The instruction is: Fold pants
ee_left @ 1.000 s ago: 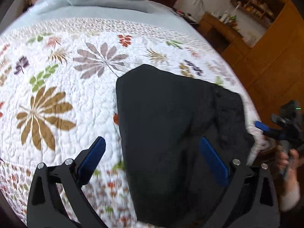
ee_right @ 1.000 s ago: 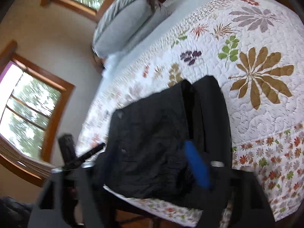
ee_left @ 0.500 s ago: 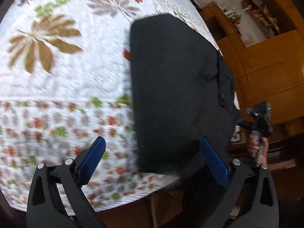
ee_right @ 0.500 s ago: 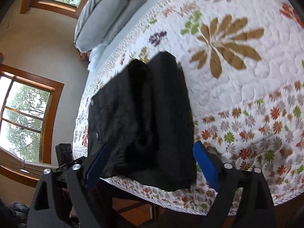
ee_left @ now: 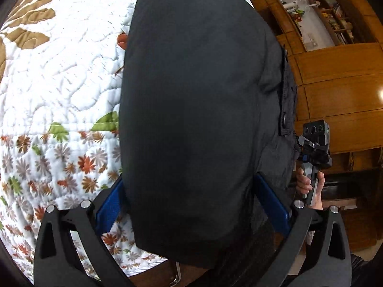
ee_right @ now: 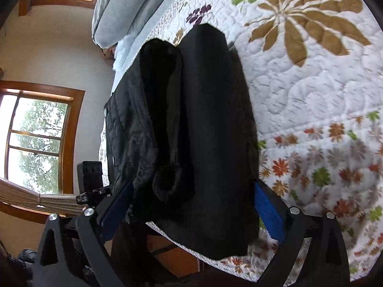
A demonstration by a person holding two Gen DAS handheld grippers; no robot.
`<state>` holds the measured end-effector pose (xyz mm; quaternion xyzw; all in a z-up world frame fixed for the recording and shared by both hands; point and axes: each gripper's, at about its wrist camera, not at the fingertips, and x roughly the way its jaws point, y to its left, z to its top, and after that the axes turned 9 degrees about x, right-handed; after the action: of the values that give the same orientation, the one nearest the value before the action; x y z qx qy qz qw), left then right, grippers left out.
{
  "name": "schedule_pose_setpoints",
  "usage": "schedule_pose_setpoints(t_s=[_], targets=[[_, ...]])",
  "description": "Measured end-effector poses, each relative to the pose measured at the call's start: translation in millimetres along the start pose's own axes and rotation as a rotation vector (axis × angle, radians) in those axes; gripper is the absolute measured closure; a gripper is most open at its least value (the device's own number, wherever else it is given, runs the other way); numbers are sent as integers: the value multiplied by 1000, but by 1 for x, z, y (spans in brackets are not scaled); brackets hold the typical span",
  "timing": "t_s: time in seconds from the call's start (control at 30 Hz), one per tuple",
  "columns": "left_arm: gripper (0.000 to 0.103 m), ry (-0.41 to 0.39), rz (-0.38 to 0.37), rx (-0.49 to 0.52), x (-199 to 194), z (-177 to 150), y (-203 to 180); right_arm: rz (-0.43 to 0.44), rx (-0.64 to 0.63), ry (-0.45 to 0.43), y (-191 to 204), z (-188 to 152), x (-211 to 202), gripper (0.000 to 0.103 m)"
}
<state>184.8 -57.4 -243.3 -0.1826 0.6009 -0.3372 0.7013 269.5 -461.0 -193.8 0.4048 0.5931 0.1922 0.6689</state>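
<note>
While the black pants are lying folded on the quilt at the near edge of the bed, both tongs are straddling their hanging end. From the left wrist, the left tongs are standing wide apart, one blue pad sitting over the quilt just beside the cloth's left edge and the other showing past its right edge. Whether either pad is touching the fabric I cannot tell, but nothing is being squeezed. Off to the right, a hand is gripping the handle of the right tongs in front of wooden cabinets.

From the right wrist, the right tongs are also gaping wide, having just been opening, with the pants' end lying between their pads and not pinched. Here the pants are showing as a bulky stack, with a waistband and buttons along the left side and a rolled fold in the middle; the bottom edge is drooping past the mattress edge. A grey pillow is resting at the far end of the bed, and a wood-framed window is filling the left wall.
</note>
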Motion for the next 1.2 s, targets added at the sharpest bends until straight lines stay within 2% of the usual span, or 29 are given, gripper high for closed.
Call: schedule_pose_setpoints(t_s=[0.2,0.47,0.57,0.8,1.2], targets=[[2,7,37,4,2,0,-13,-46,-60,-1,12,-3,6,5],[2,-50,195,64,4,5,-44,-60,-90,-33,13,-8,2,20],[3,-61,229,87,7,10,-54,-53,-107,-49,12,-12,-2,27],[3,-79,261,118,6,18,-67,-13,-119,-72,9,-19,-7,37],[3,-128,293,128,-8,30,-55,32,-131,-60,24,-10,13,40]])
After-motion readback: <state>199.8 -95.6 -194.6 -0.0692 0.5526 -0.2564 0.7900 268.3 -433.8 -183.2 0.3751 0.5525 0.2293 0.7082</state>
